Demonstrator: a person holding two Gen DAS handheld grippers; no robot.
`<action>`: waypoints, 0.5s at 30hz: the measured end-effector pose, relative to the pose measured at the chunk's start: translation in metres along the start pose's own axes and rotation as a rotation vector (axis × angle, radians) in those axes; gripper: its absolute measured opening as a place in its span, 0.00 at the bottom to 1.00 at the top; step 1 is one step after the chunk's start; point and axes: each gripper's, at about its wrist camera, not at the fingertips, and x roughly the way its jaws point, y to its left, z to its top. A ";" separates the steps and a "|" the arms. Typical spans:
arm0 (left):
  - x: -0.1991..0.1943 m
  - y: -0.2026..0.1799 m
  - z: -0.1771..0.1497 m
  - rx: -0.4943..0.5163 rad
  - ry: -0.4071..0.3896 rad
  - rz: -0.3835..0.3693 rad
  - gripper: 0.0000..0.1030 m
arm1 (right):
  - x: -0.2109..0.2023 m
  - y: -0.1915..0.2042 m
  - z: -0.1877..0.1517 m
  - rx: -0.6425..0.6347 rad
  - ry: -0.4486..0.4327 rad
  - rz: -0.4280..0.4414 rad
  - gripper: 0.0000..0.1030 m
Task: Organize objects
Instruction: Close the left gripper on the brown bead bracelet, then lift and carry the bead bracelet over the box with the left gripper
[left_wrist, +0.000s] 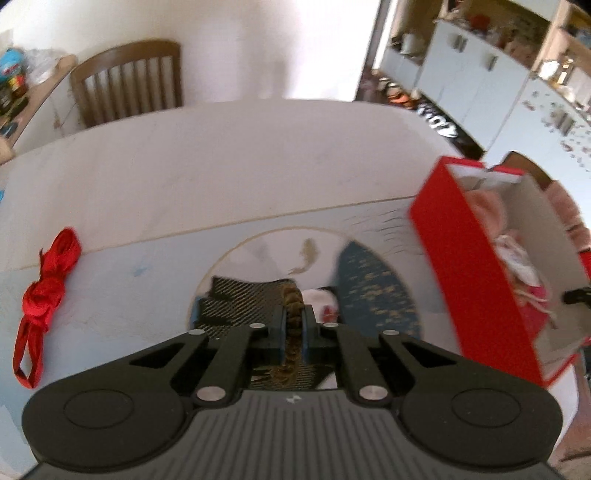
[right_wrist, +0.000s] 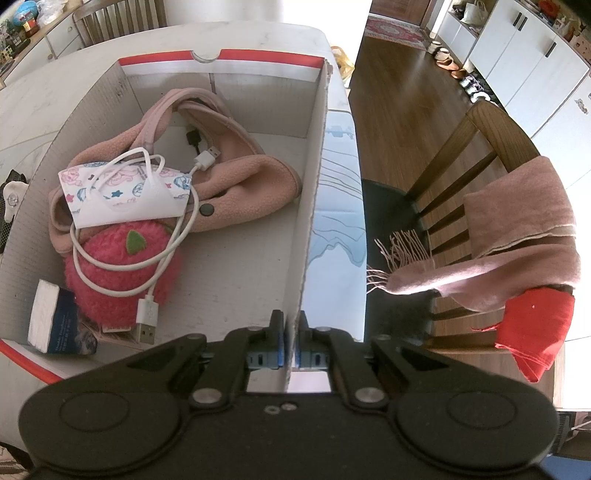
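My left gripper is shut on a brown braided strap, and a black woven pouch hangs from the strap just above the table. A red ribbon lies on the table to the left. The red box stands to the right. My right gripper is shut on the box's right wall. Inside lie a pink fleece, a printed mask, a white USB cable, a fluffy pink ball and a small pack.
A printed placemat lies under the pouch on the white table. One wooden chair stands at the far side. Another chair, at the right of the table, carries a pink scarf and a red cloth.
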 end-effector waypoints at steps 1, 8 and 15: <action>-0.004 -0.005 0.002 0.014 -0.006 -0.006 0.06 | 0.000 0.001 0.000 -0.002 0.000 -0.001 0.04; -0.030 -0.050 0.017 0.114 -0.053 -0.113 0.06 | 0.000 0.002 0.001 -0.006 -0.001 -0.003 0.04; -0.042 -0.117 0.026 0.267 -0.072 -0.235 0.06 | 0.000 0.002 0.000 -0.010 -0.003 -0.005 0.04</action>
